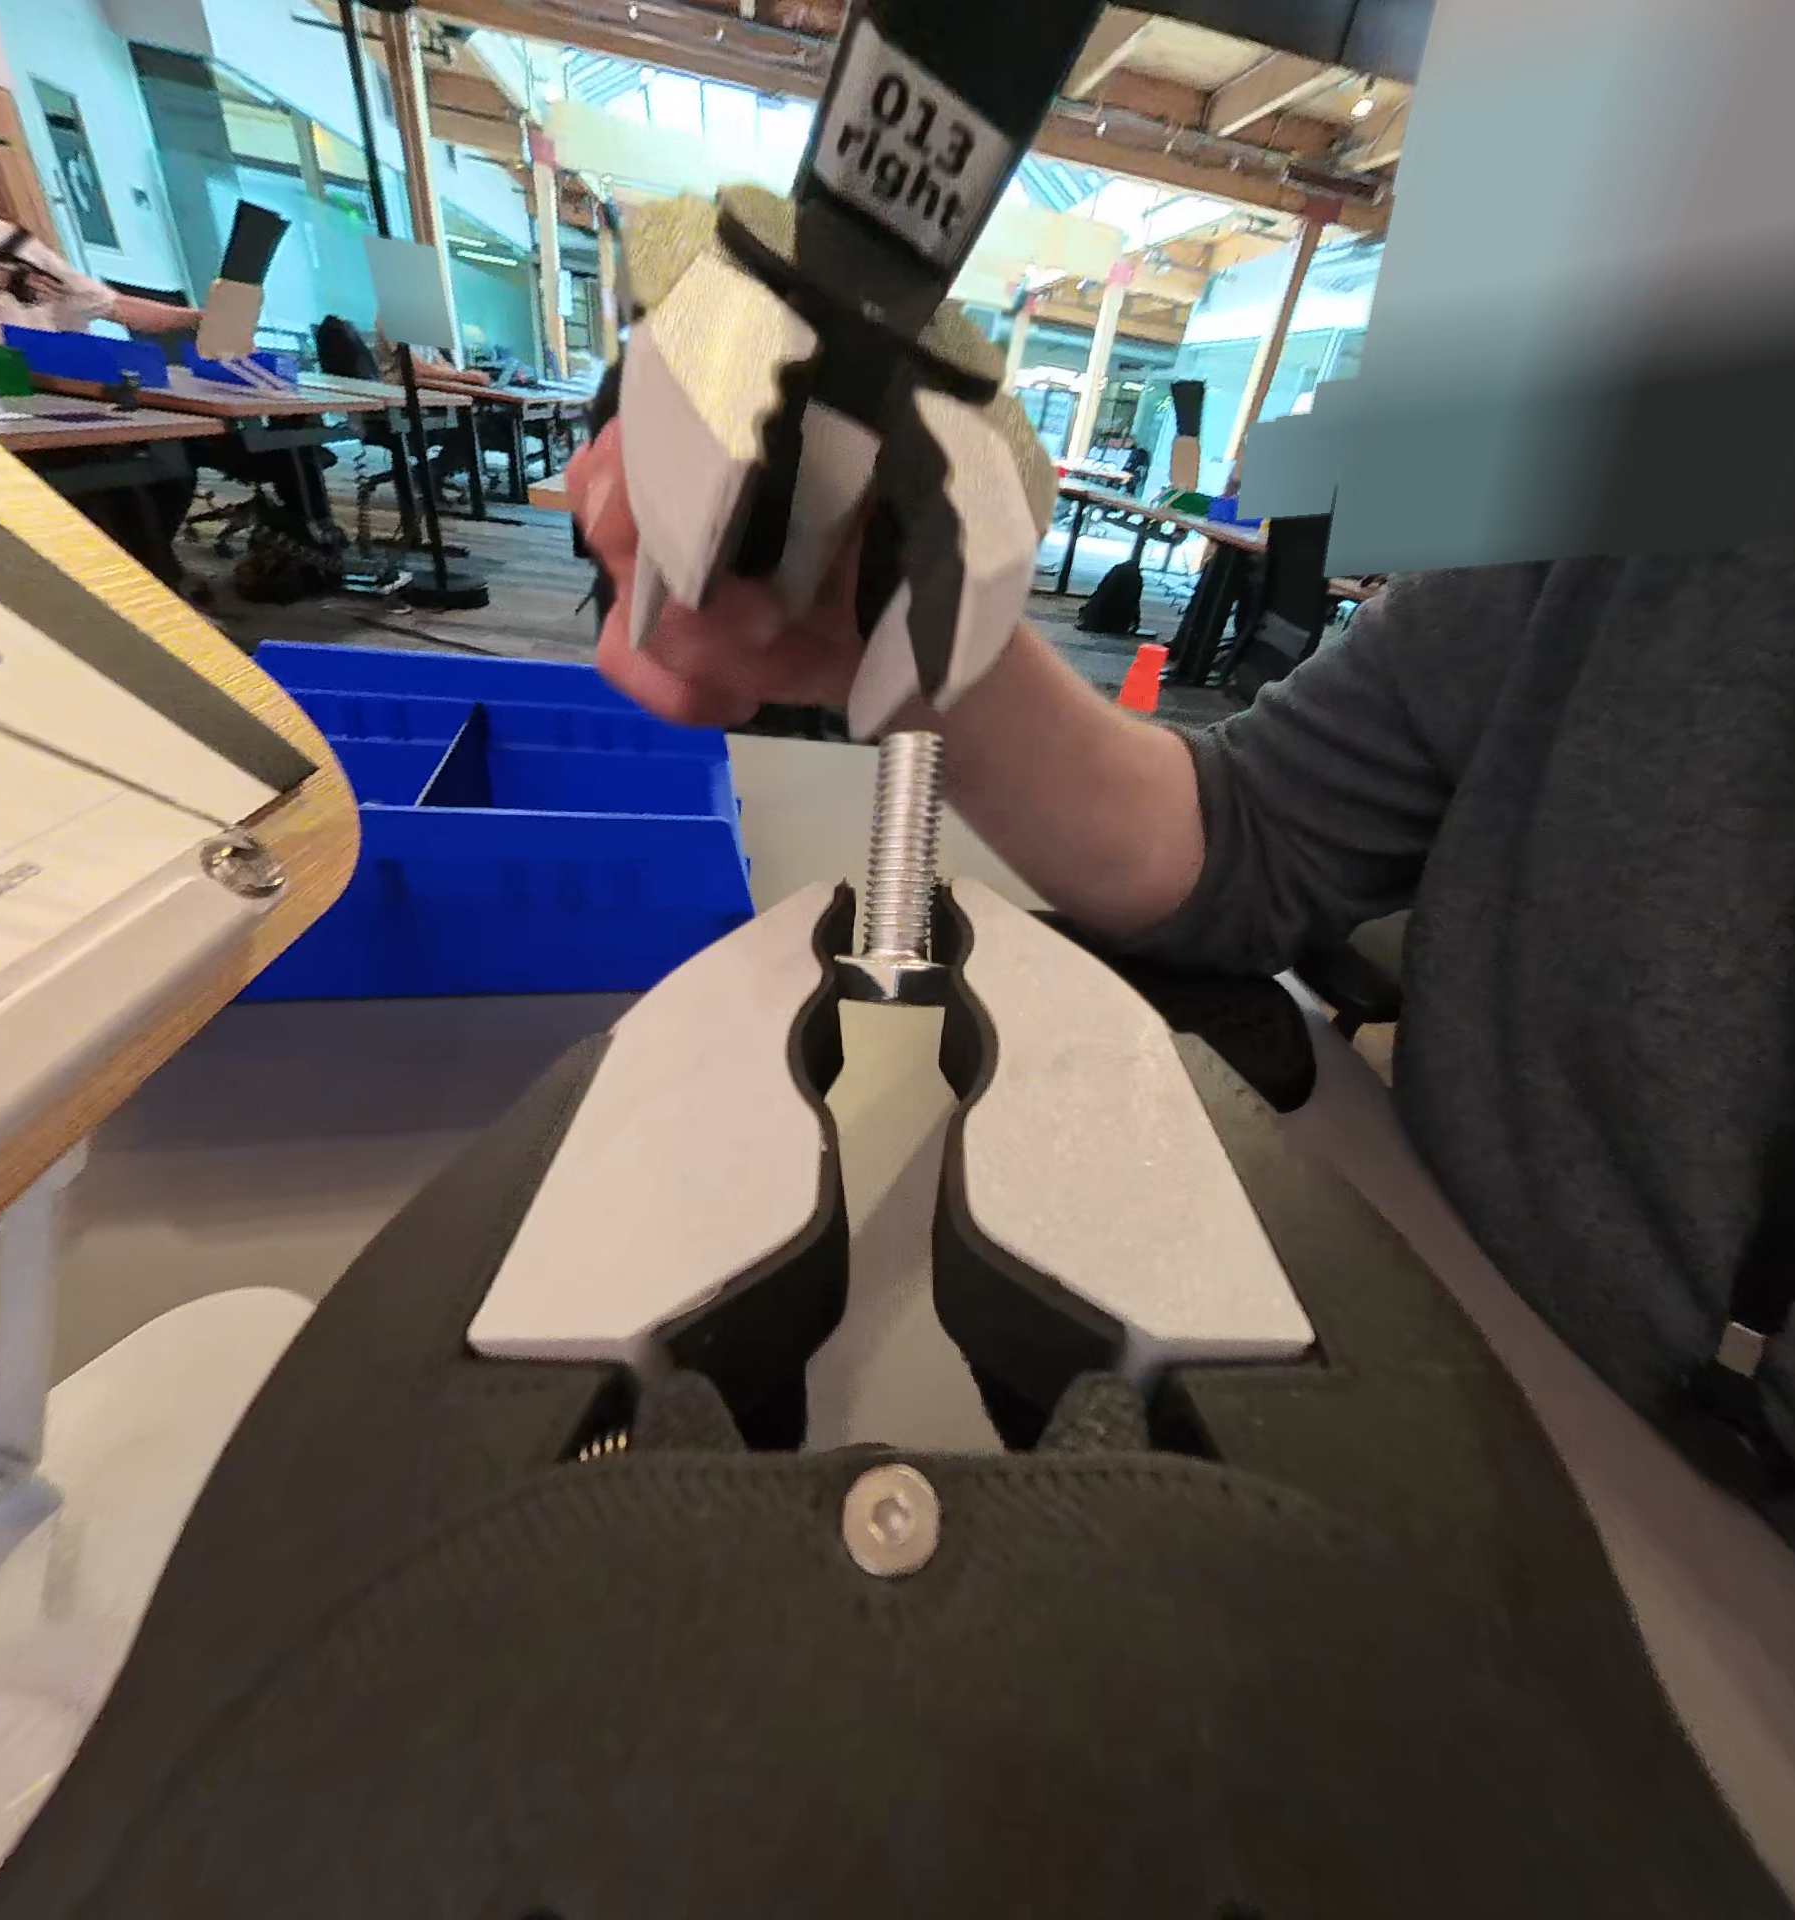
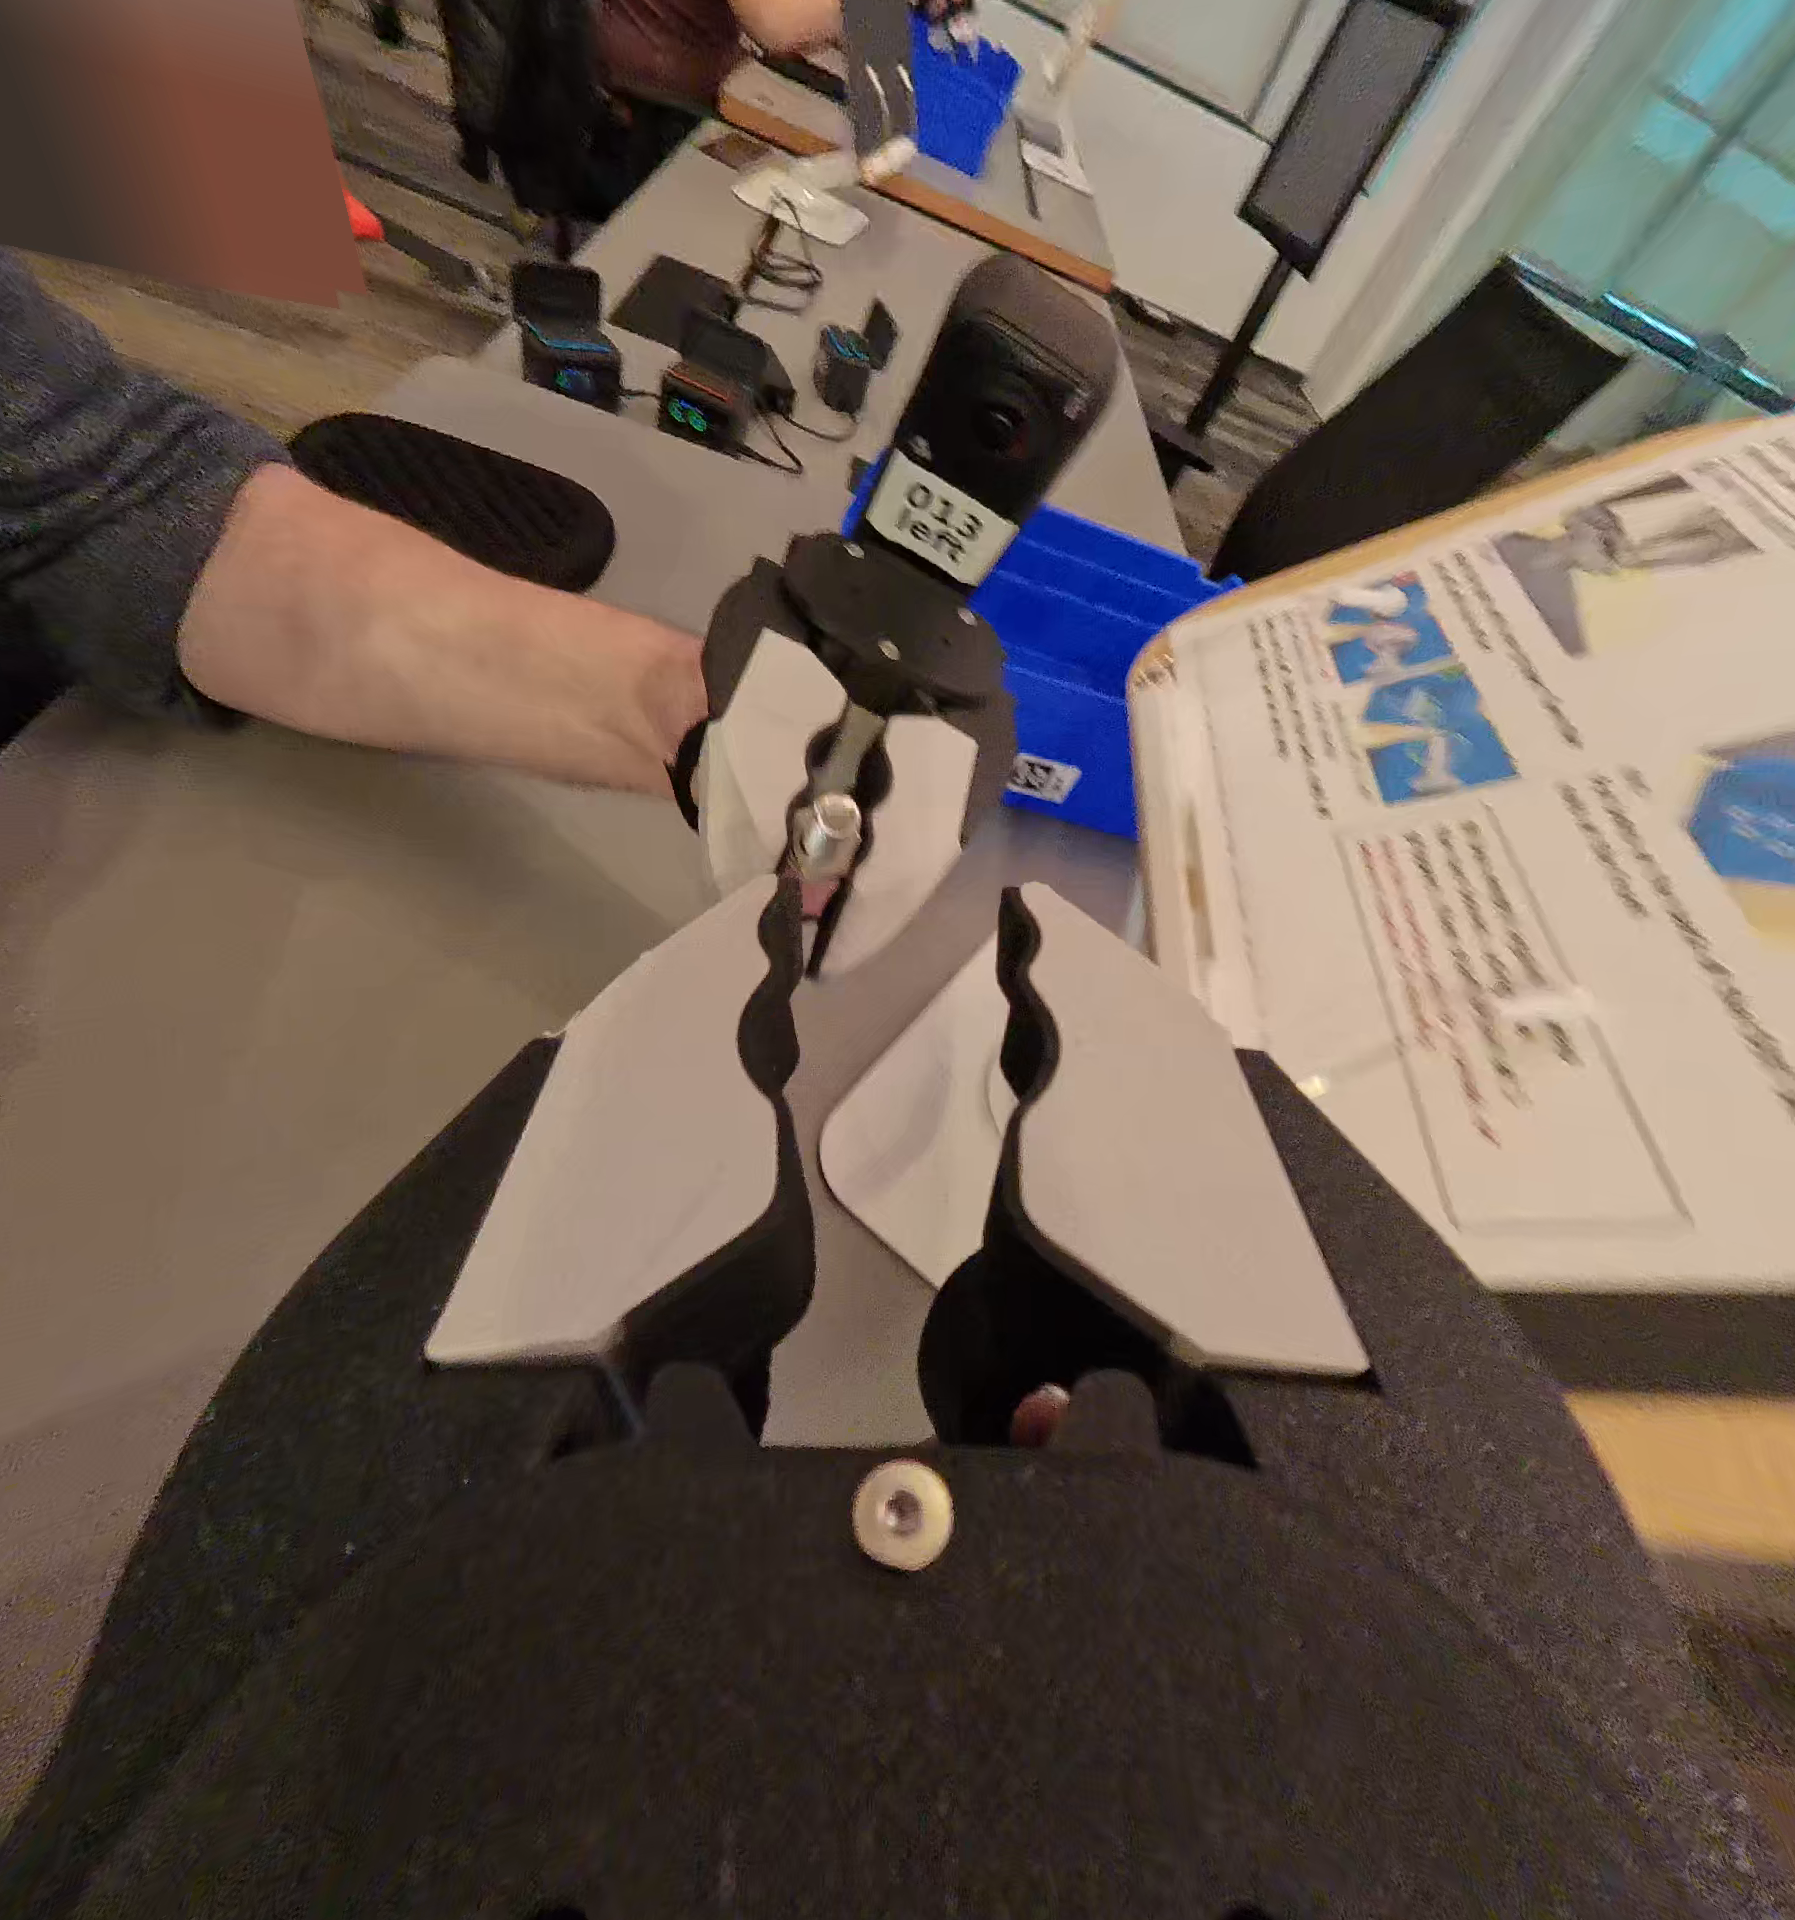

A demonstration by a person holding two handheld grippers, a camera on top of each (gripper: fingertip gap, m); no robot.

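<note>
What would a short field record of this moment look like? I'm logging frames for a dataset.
left gripper: shut on a silver bolt, pads at its head, thread pointing forward
right gripper: open, nothing between its fingers, tips near the bolt's free end
blue bin: behind the grippers on the grey table
instruction board: tilted, beside the bin

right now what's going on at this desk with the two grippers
A person holds a gripper in each hand over a grey table. The left gripper is clamped on a silver bolt, gripping it by the lower shank just above the hex head, threaded end pointing away. The right gripper is open and holds nothing, its tips close to the bolt's free end. A blue bin and a printed instruction board sit alongside.
</note>
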